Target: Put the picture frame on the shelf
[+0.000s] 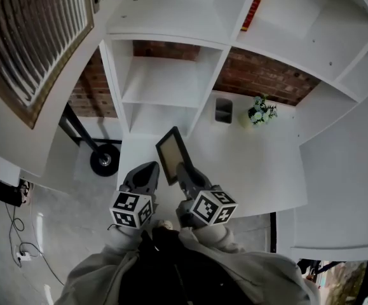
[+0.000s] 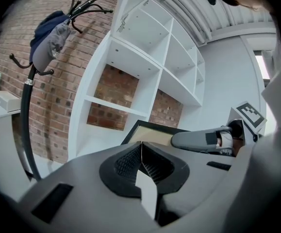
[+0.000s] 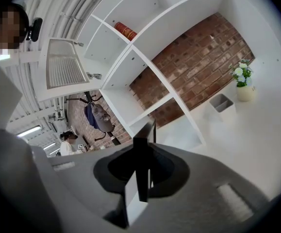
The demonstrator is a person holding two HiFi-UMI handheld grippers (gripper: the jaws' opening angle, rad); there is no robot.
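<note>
The fingers [image 3: 162, 169] of the right gripper [image 3: 142, 149] are pinched tight on the picture frame [image 3: 141, 171]. They hold it by its thin edge, near the bottom. The fingers [image 2: 125, 161] of the left gripper [image 2: 141, 145] are pressed together with nothing between them.

In the head view, both grippers sit close to the person's body. The left gripper [image 1: 149, 168] is just beside the right gripper [image 1: 182, 170]. The picture frame [image 1: 171, 151] stands up from the right one, tilted a little. It has a dark rim and a tan middle. It hangs in the air over the near edge of the white surface [image 1: 234, 170] and does not touch it.

Farther back on the surface are a small grey box [image 1: 224, 110] and a little pot of flowers [image 1: 260, 112]. Behind them rises the white shelf [image 1: 164, 81], with open boxes and red brick at the back.

I think this is the carrying step. The frame is not on the shelf yet. Next, the right gripper should reach out to an open box, set the frame's bottom edge down so it stands or leans safely, and only then let go.
</note>
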